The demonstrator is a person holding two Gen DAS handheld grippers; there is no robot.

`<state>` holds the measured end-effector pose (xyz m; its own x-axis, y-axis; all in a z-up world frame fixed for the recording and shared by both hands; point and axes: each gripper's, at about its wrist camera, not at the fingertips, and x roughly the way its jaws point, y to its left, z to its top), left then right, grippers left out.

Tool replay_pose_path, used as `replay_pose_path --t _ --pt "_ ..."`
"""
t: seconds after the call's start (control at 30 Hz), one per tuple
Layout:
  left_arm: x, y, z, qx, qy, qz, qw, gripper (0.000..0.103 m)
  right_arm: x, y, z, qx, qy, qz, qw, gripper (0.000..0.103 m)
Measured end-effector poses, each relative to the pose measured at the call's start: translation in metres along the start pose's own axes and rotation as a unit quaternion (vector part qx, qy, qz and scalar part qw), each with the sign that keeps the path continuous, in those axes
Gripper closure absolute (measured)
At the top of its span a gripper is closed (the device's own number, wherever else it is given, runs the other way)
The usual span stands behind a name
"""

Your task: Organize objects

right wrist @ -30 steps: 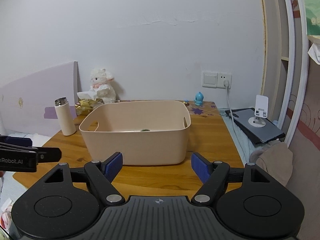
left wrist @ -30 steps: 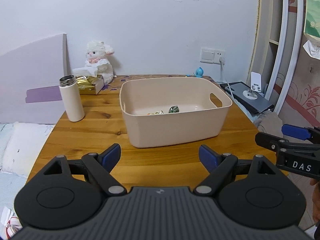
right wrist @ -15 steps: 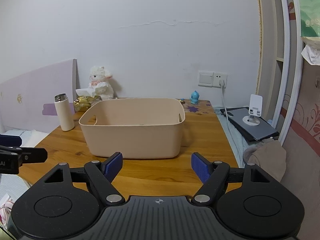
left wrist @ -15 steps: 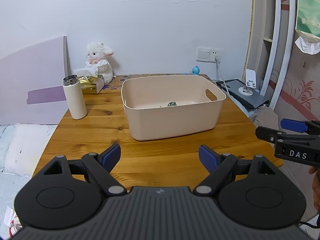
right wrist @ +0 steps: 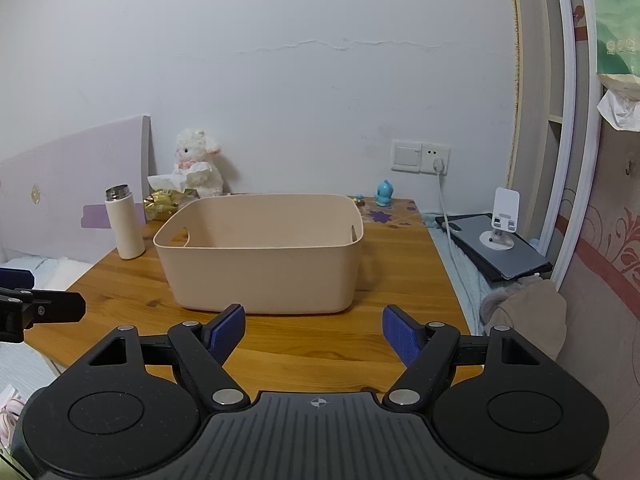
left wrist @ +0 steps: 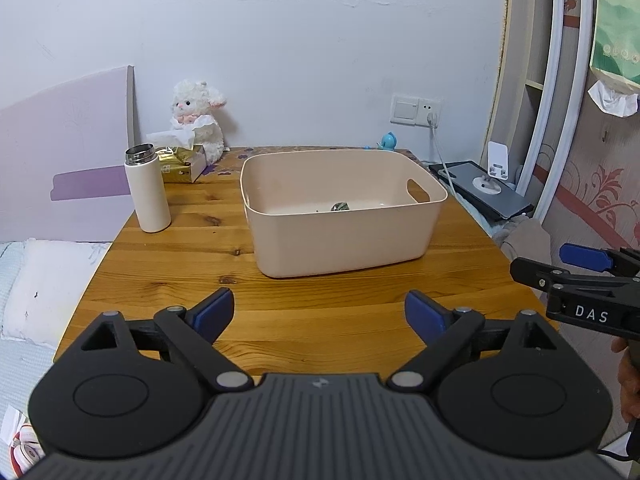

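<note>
Wooden table [left wrist: 320,320] bears beige bin [left wrist: 344,240], white wall [left wrist: 300,60] behind.

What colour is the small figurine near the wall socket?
Light blue figurine; the right wrist view shows it best.

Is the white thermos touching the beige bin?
Apart. The left wrist view shows bare wood between the white thermos and the beige bin.

L/R wrist cams, near edge, both facing bin [left wrist: 344,216]
</note>
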<state>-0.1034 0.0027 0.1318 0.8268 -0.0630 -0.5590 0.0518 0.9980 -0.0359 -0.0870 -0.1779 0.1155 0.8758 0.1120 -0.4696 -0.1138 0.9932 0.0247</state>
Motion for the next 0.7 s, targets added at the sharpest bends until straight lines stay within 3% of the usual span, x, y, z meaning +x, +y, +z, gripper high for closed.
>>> replay_pose_path --t 0.7 --pt "0.009 0.01 0.0 -0.017 0.014 -0.011 0.9997 0.005 0.016 0.003 0.0 -0.003 0.022 -0.002 1.0 0.024"
